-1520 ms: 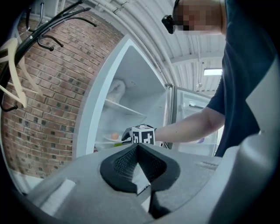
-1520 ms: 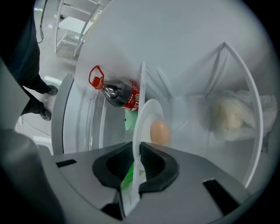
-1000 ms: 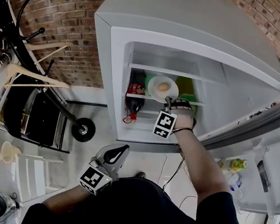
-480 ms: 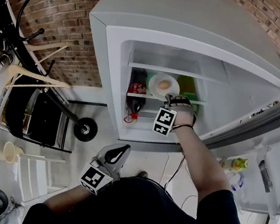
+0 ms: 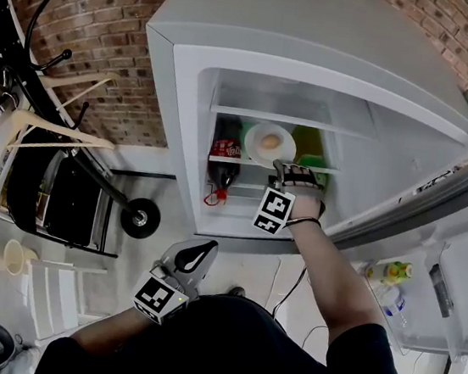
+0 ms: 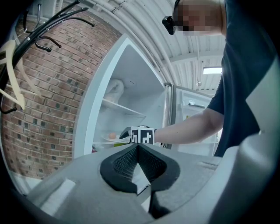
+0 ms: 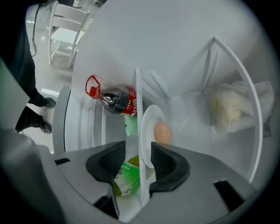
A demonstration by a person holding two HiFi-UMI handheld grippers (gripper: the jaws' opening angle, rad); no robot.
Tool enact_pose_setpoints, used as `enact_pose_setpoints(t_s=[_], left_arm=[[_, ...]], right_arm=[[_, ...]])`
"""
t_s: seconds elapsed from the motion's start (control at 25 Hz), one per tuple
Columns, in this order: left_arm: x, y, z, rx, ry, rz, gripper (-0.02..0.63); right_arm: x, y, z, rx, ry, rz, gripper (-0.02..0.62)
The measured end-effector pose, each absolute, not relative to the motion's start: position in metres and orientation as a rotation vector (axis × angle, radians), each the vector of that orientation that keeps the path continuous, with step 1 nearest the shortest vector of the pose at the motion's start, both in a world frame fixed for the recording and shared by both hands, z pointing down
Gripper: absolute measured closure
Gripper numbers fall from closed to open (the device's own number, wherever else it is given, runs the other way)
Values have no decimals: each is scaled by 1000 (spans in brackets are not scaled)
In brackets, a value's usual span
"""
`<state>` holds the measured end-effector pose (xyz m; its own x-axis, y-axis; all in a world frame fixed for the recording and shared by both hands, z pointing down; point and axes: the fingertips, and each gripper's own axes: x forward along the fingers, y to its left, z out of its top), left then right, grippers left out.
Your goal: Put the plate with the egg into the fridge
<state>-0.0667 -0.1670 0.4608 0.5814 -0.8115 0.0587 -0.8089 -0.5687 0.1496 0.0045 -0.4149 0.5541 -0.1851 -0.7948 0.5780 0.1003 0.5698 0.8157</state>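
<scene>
Loosened since a second ago, the jaws of the right gripper (image 7: 136, 159) are opening off the plate (image 7: 148, 124), which rests with its egg (image 7: 162, 132) on the fridge (image 5: 181, 132) shelf (image 7: 137, 87) — rim between them, so a skewed pull-back could drag it off — while the left gripper (image 6: 139, 153) hangs clenched, empty.

The round white plate (image 7: 148, 124) looks like glazed ceramic, smooth and glossy. The pale tan egg (image 7: 162, 132) on it has a matt, even shell. The white fridge (image 5: 264, 23) has a satin, painted-looking outer skin and a smooth moulded plastic lining. The dark cola bottle (image 7: 114, 99) is shiny clear plastic with a glossy red label. The green packet (image 7: 127, 181) is slick film. The crumpled translucent bag (image 7: 236, 107) is thin plastic. The red-brown brick wall (image 5: 118, 30) is rough and matt. The pale clothes hanger (image 5: 53, 128) looks like bare wood.
</scene>
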Motion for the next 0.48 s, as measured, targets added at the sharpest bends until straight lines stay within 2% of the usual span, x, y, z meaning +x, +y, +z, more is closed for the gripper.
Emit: enact_pose_setpoints(t_s=[0.48], left_arm=[[-53, -170, 453, 2708, -1306, -33, 601]], right_arm=[[10, -331, 538, 760, -1835, -699, 411]])
